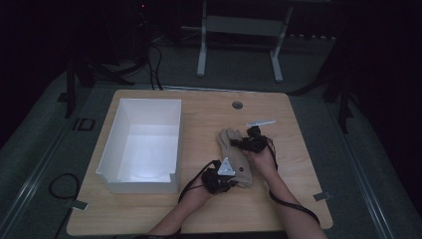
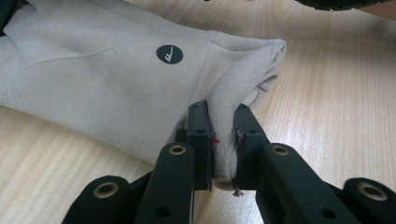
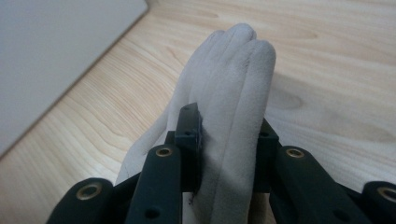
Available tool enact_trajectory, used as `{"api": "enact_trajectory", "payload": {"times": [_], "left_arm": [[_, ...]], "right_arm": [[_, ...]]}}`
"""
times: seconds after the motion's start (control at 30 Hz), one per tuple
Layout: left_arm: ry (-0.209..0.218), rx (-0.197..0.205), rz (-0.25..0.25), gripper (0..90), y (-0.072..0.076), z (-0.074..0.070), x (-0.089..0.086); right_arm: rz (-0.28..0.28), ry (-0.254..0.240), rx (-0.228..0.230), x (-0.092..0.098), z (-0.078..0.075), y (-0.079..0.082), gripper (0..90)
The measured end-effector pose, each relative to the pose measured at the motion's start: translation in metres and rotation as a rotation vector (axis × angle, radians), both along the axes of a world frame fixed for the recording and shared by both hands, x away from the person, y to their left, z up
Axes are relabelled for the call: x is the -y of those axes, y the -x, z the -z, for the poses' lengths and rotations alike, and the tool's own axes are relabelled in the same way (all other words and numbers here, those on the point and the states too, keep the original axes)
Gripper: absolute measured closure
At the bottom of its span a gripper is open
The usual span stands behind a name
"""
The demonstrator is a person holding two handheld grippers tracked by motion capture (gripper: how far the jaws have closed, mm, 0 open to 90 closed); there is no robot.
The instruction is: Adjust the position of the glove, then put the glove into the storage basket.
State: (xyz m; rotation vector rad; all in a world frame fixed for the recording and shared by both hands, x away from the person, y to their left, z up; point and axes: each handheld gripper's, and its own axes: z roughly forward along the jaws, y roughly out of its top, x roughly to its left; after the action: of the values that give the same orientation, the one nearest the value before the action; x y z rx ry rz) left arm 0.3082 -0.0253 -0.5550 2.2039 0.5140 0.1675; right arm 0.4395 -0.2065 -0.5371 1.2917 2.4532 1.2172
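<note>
Both pinch the glove [image 1: 234, 154]: left gripper [image 2: 223, 140] clamps its cuff, right gripper [image 3: 229, 149] its fingers; next, lift toward the box [image 1: 112, 144] at nine o'clock.

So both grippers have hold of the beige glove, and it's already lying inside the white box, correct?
Not quite. Both the left gripper and the right gripper do have their jaws on the beige glove, but the high view shows it lying on the wooden table, to the right of the white box, not inside it.

Dim high view, brighter sharp close-ups
</note>
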Motion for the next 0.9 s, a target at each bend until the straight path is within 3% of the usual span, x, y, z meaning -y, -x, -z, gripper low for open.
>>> {"api": "enact_trajectory", "payload": {"times": [0.13, 0.5, 0.77, 0.9], "left_arm": [[-0.015, 0.019, -0.001, 80.9, 0.001, -0.008, -0.002], [-0.006, 0.017, -0.005, 80.9, 0.003, -0.034, -0.007], [-0.009, 0.032, -0.014, 80.9, 0.005, -0.061, -0.016], [0.003, 0.047, -0.022, 81.0, 0.004, -0.078, -0.019]], "right_arm": [[-0.006, -0.021, 0.004, 0.001, -0.011, 0.000, 71.8], [-0.009, -0.058, 0.024, 0.003, -0.037, 0.004, 71.7], [-0.031, -0.122, 0.053, 0.001, -0.070, 0.007, 71.8], [-0.039, -0.125, 0.084, -0.003, -0.090, 0.008, 71.8]]}}
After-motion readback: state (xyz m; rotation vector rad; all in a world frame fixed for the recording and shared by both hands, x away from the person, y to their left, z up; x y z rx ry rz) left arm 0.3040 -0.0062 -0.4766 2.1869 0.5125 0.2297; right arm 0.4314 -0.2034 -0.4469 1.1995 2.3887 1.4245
